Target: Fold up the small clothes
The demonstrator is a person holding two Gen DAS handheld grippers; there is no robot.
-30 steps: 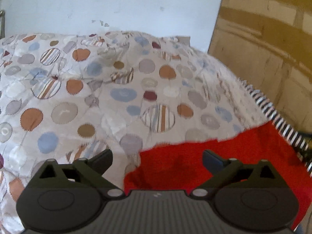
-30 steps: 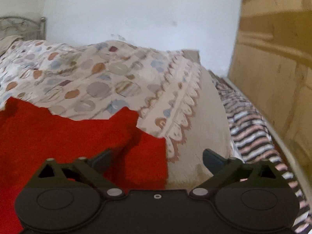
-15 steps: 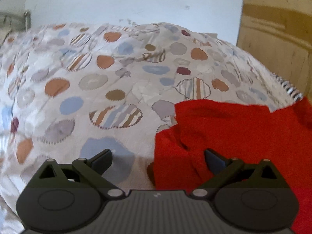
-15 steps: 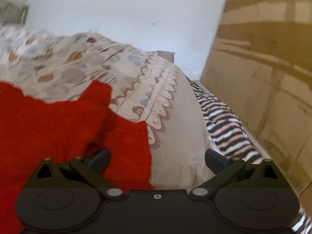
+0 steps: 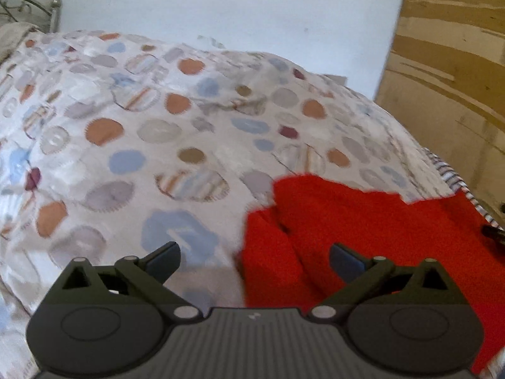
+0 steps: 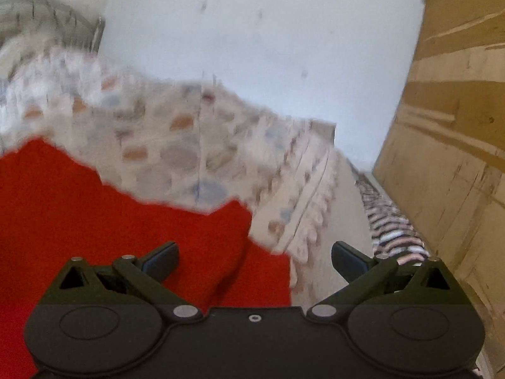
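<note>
A small red garment [image 5: 363,227] lies spread on a bed cover with coloured dots [image 5: 164,145]. In the left wrist view its left edge is bunched into a fold just ahead of my left gripper [image 5: 254,257], which stands open above that edge, holding nothing. In the right wrist view the same red garment [image 6: 94,221] fills the lower left, its right edge and a pointed corner under my right gripper [image 6: 254,257]. That gripper is open too, with nothing between its fingers. The right view is blurred.
A white wall [image 5: 252,9] rises behind the bed. A wooden panel [image 6: 457,158] stands close on the right, with a striped cloth [image 6: 394,227] along its foot. A metal bed frame [image 6: 47,22] shows at the far left.
Both views have shifted: the red garment sits further right in the left view and further under the right gripper. Both grippers stay open; the garment lies as before.
</note>
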